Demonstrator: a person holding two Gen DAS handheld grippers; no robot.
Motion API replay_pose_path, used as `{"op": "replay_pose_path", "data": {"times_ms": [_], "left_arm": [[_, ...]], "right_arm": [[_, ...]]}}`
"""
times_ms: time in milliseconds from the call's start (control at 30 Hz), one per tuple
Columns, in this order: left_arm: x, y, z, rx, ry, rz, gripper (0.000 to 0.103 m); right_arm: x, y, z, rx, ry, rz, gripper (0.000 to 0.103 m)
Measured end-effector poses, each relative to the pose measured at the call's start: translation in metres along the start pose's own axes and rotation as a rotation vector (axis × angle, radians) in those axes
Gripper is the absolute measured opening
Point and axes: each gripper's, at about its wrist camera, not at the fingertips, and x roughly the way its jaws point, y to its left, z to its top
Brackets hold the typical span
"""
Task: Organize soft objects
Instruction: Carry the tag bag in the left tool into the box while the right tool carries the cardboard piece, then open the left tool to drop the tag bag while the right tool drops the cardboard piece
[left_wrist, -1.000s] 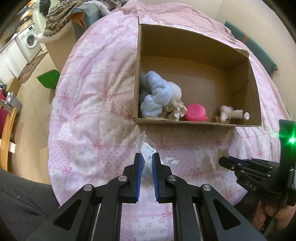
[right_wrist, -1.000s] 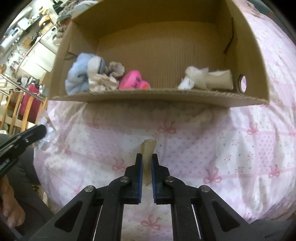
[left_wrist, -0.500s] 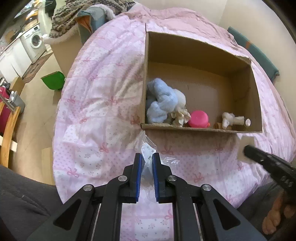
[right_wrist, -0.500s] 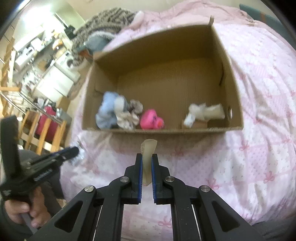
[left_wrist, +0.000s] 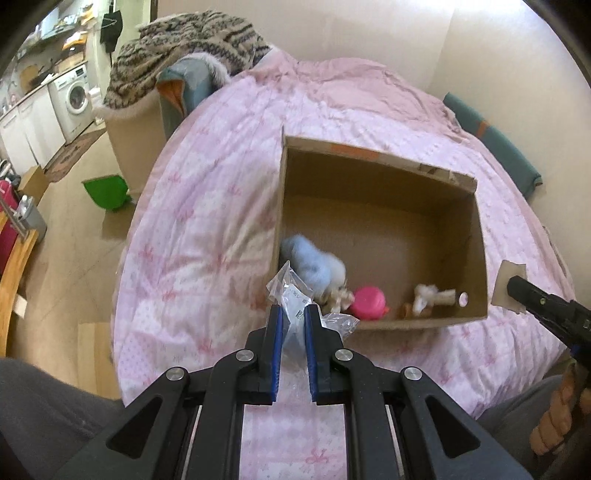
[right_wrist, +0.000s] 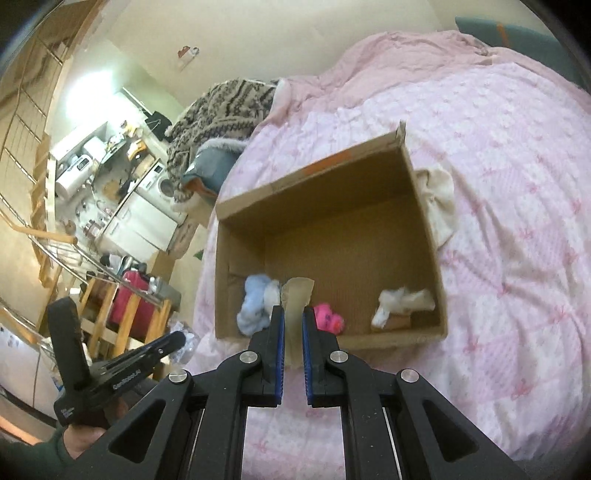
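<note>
An open cardboard box (left_wrist: 376, 162) (right_wrist: 325, 166) lies on a pink bed. Inside along its near wall are a blue fluffy toy (left_wrist: 308, 260) (right_wrist: 255, 302), a pink toy (left_wrist: 369, 301) (right_wrist: 328, 317) and a white soft piece (left_wrist: 432, 295) (right_wrist: 402, 301). My left gripper (left_wrist: 293, 314) is shut on a clear plastic bag (left_wrist: 290, 291), held above the box's near left corner. My right gripper (right_wrist: 293, 317) is shut on a beige soft piece (right_wrist: 297, 295), held above the box's near wall; it also shows in the left wrist view (left_wrist: 506, 282).
The pink quilt (left_wrist: 207, 206) (right_wrist: 517, 184) covers the bed. A cream cloth (right_wrist: 439, 199) lies against the box's right wall outside. A patterned blanket (left_wrist: 184, 48) hangs on a chair at the far left. A green bin (left_wrist: 107, 192) stands on the floor.
Both grippers have risen and pulled back from the box, each still holding its item. The box looks smaller and farther below in both views.
</note>
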Motion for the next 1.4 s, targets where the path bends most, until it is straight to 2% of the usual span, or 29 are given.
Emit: {"op": "replay_pose_path", "data": {"times_ms": [333, 567, 700, 867, 1000, 1200, 1400], "left_arm": [[0.015, -0.031, 0.049, 0.06, -0.044, -0.001, 0.011], [0.048, -0.058, 0.061, 0.121, -0.067, 0.012, 0.011], [0.075, -0.063, 0.059, 0.129, -0.044, -0.002, 0.011], [0.092, -0.072, 0.043, 0.199, -0.066, -0.039, 0.011], [0.099, -0.075, 0.038, 0.228, -0.052, -0.04, 0.011], [0.103, -0.071, 0.035, 0.205, -0.031, -0.057, 0.011], [0.103, -0.072, 0.034, 0.216, -0.031, -0.052, 0.011]], "right_arm": [[0.015, -0.008, 0.029, -0.021, -0.017, -0.041, 0.01], [0.048, -0.033, 0.017, 0.032, 0.049, -0.119, 0.01], [0.056, -0.033, 0.014, 0.011, 0.075, -0.147, 0.01], [0.068, -0.034, 0.011, 0.0, 0.109, -0.185, 0.011], [0.08, -0.037, 0.007, -0.002, 0.155, -0.213, 0.012], [0.094, -0.044, 0.0, 0.015, 0.219, -0.246, 0.012], [0.094, -0.045, -0.002, 0.019, 0.224, -0.247, 0.012]]}}
